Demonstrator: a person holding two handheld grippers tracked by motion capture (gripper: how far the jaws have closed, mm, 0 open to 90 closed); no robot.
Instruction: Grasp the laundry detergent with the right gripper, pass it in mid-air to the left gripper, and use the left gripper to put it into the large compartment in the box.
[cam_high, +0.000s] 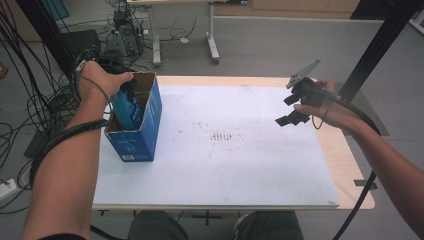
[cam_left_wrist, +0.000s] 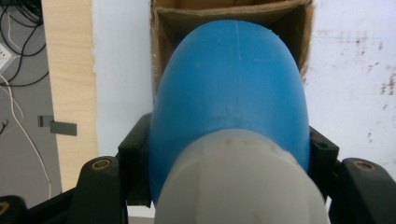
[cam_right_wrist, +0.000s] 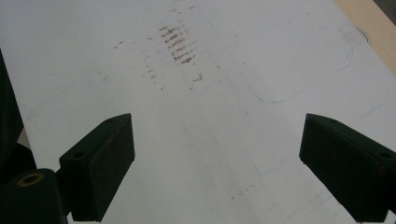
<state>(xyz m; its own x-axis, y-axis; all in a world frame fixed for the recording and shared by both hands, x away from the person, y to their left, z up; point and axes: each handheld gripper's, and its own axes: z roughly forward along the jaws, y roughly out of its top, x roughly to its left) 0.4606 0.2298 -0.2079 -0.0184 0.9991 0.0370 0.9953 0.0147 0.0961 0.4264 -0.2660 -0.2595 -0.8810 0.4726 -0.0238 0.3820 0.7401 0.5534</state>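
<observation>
Fig. legend. We take the blue carton (cam_high: 136, 120) as landmark: an open-topped cardboard box standing at the left edge of the white sheet (cam_high: 225, 150) on the counter (cam_high: 345, 165). The left hand (cam_high: 97, 80) holds the left gripper (cam_high: 127, 87) directly above the carton's mouth. In the left gripper view we see its jaws clamped on either side of a blue bottle (cam_left_wrist: 231, 93) w/ a whitish cap (cam_left_wrist: 240, 182); the bottle's far end sits inside the carton's brown interior (cam_left_wrist: 163, 28). Well to the right of the carton, near the sheet's far right corner, the right hand (cam_high: 332, 107) holds the right gripper (cam_high: 295, 107) above the sheet. In the right gripper view its jaws stand wide apart w/ nothing between them, over brownish scuff marks (cam_right_wrist: 177, 42).
</observation>
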